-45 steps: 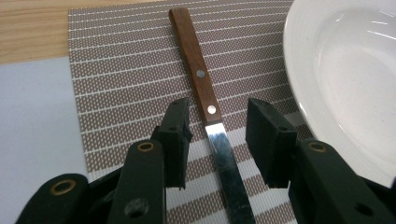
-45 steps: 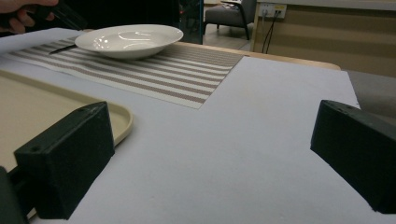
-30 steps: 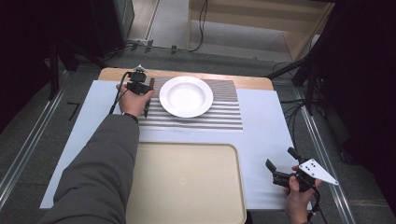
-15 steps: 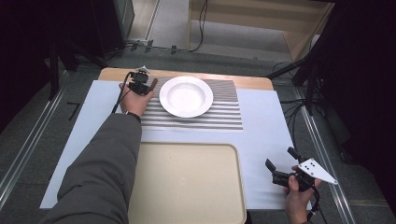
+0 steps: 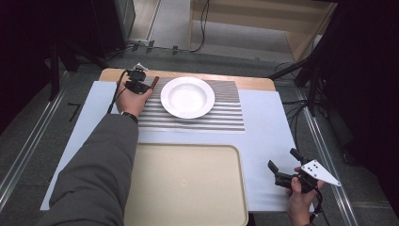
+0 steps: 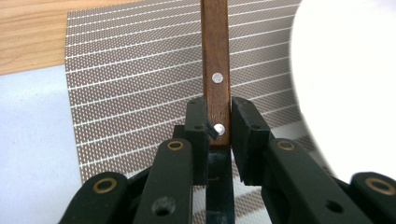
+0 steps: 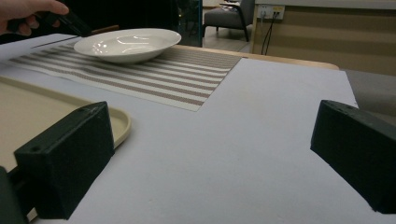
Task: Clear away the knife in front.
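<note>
Wooden handle, rigid, light, riveted; clamped at butt end by left gripper, centre frame. Right gripper jaws apart, idle.

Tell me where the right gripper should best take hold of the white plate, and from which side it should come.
Probably the near-right rim of the white plate. It is a shallow dish whose raised rim overhangs the striped mat, leaving room for one jaw beneath. The open right gripper could come in low across the bare table, away from the left gripper holding the wooden handle.

Bright, evenly lit table; dark surroundings; near jaws blurred.
</note>
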Tool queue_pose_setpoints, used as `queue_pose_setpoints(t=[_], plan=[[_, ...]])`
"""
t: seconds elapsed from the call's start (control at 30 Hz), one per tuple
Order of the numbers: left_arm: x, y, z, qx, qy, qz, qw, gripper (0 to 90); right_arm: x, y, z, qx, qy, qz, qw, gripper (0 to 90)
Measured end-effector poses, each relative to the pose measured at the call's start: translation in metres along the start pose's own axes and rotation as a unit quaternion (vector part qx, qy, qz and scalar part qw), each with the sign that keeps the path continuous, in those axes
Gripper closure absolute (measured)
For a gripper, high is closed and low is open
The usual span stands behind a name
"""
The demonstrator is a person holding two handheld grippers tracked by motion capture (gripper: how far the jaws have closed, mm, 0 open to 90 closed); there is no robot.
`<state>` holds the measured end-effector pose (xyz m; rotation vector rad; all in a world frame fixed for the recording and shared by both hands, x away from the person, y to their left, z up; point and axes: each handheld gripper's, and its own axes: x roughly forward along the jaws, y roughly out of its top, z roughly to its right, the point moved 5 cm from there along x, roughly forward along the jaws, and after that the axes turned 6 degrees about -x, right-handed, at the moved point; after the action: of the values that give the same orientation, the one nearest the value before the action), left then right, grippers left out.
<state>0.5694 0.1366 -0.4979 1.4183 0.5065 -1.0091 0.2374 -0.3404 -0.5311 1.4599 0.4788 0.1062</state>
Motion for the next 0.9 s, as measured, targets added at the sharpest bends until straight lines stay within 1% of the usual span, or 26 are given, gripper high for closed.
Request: queue_pose_setpoints(t=[0.07,0.1,0.13,0.17,0.2,0.27,0.33,0.5,0.53,0.57,0.63,0.67,0.7,0.73,0.8,0.83,0.87,0.9], plan=[[-0.005,0.000,0.001,-0.003,-0.009,0.003,1.0000,76.5,0.000,0.000,0.000,0.000,0.000,0.000,1.0000,0.0],[-0.005,0.000,0.001,-0.003,-0.009,0.003,1.0000,76.5,0.000,0.000,0.000,0.000,0.000,0.000,1.0000,0.0],[-0.011,-0.002,0.001,0.000,-0.014,0.003,0.9999,76.5,0.000,0.000,0.000,0.000,0.000,0.000,1.0000,0.0],[-0.011,-0.002,0.001,0.000,-0.014,0.003,0.9999,76.5,0.000,0.000,0.000,0.000,0.000,0.000,1.0000,0.0],[-0.017,-0.003,0.001,-0.005,-0.023,0.007,0.9997,76.5,0.000,0.000,0.000,0.001,0.000,0.001,1.0000,0.0],[-0.020,-0.004,0.000,-0.004,-0.025,0.008,0.9996,76.5,0.000,0.000,0.000,0.000,0.001,0.001,1.0000,0.0],[-0.028,-0.009,-0.001,0.002,-0.027,0.007,0.9996,76.5,0.000,0.000,0.000,0.000,0.000,0.001,1.0000,0.0],[-0.038,-0.017,-0.002,-0.002,-0.032,0.012,0.9994,76.5,0.000,0.000,0.000,0.000,0.000,0.000,1.0000,0.0],[-0.043,-0.021,-0.002,0.000,-0.037,0.011,0.9993,76.5,0.000,0.000,0.000,-0.001,0.000,-0.001,1.0000,0.0],[-0.043,-0.021,-0.002,0.000,-0.037,0.011,0.9993,76.5,0.000,0.000,0.000,-0.001,0.000,-0.001,1.0000,0.0],[-0.052,-0.026,-0.001,0.000,-0.048,0.014,0.9987,76.5,0.000,0.000,0.000,-0.001,0.000,-0.001,1.0000,0.0],[-0.056,-0.028,-0.001,0.001,-0.051,0.015,0.9986,76.5,0.000,0.000,0.000,-0.001,0.000,-0.001,1.0000,0.0],[-0.056,-0.028,-0.001,0.001,-0.051,0.015,0.9986,76.4,0.000,0.000,0.000,-0.001,0.000,-0.001,1.0000,0.0],[-0.063,-0.032,0.002,0.009,-0.053,0.019,0.9984,76.5,0.000,0.000,0.000,-0.002,0.000,-0.001,1.0000,0.0],[-0.070,-0.037,0.004,0.013,-0.056,0.020,0.9982,76.5,0.000,0.000,0.000,-0.002,-0.001,-0.002,1.0000,0.0],[-0.070,-0.037,0.004,0.013,-0.056,0.020,0.9982,76.4,0.000,0.000,0.000,-0.003,-0.001,-0.001,1.0000,0.0],[-0.075,-0.042,0.005,0.019,-0.059,0.019,0.9979,76.5,0.000,0.000,0.000,-0.002,-0.001,-0.002,1.0000,0.0],[-0.078,-0.045,0.006,0.017,-0.059,0.021,0.9979,76.4,0.000,0.000,0.000,-0.002,-0.001,-0.002,1.0000,0.0]])
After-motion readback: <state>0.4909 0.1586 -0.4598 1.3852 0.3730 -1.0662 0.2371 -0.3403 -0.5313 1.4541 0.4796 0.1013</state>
